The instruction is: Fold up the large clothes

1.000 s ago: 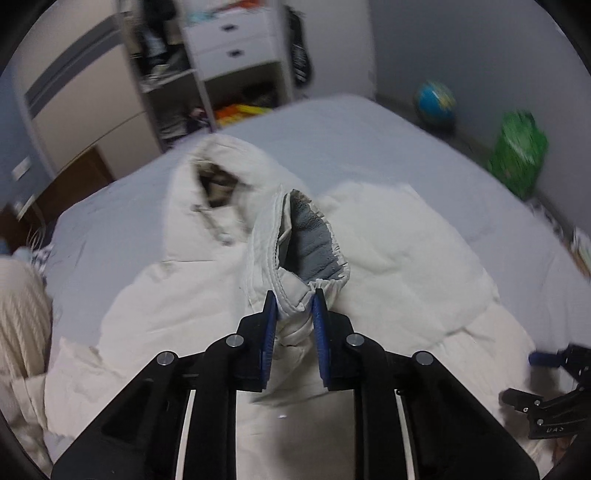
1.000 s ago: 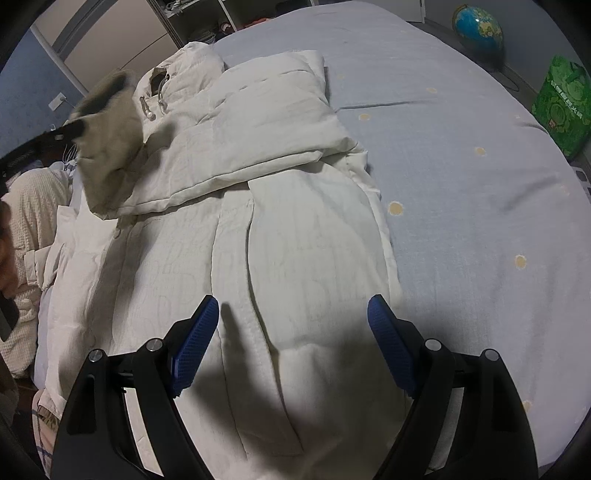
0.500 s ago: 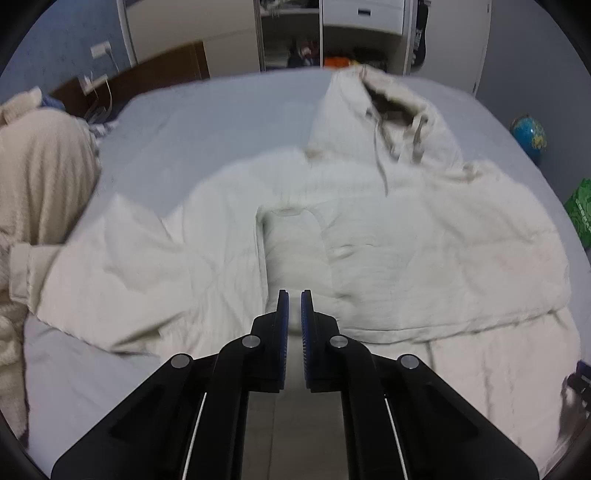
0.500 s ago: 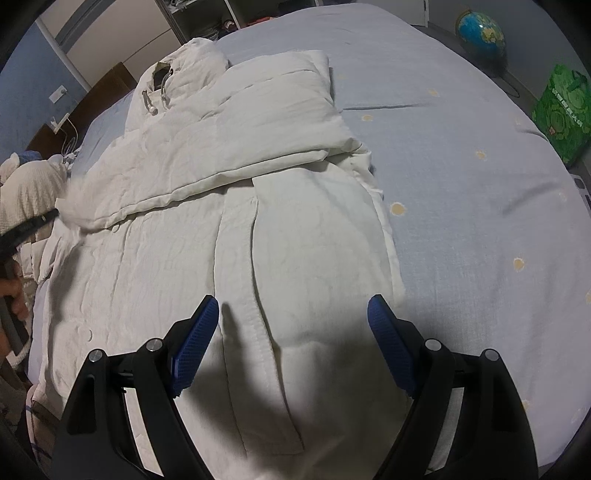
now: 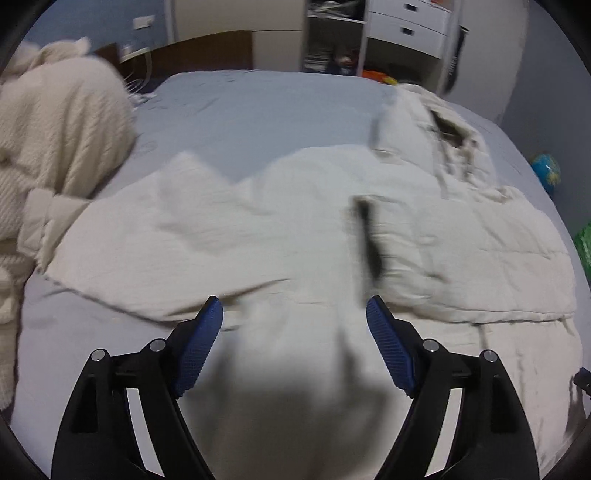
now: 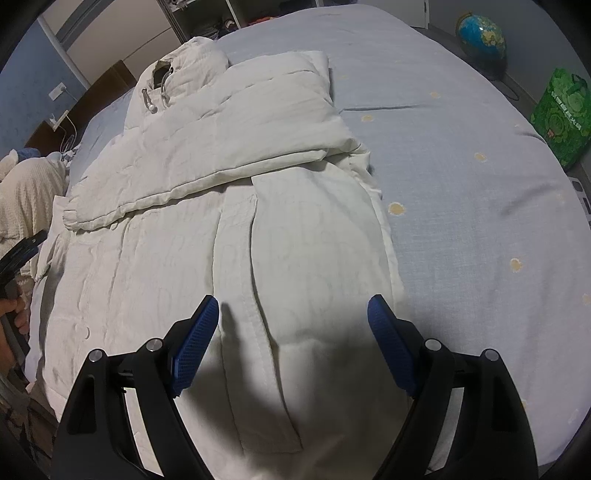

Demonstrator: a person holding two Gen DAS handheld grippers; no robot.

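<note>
A large cream padded coat (image 6: 258,229) with a hood (image 6: 184,66) lies spread on the bed (image 6: 461,184). One sleeve (image 6: 207,155) is folded across its chest, cuff toward the left. In the left wrist view the coat (image 5: 295,240) fills the middle, blurred, hood (image 5: 443,129) at the upper right. My left gripper (image 5: 294,343) hovers over the coat, its jaws opening wide with nothing pinched between them. My right gripper (image 6: 293,343) stands open above the coat's lower front, holding nothing. The left gripper's edge (image 6: 18,254) shows at the far left of the right wrist view.
A cream knitted garment (image 5: 55,140) is heaped at the bed's left side. Shelves and white drawers (image 5: 388,29) stand beyond the bed. A globe (image 6: 480,37) and a green bag (image 6: 561,114) sit on the floor to the right. Bare sheet lies right of the coat.
The left gripper carried the sleeve across the coat, laid it down and let go; its jaws went from shut to wide apart and the view swung leftward. The right gripper kept still.
</note>
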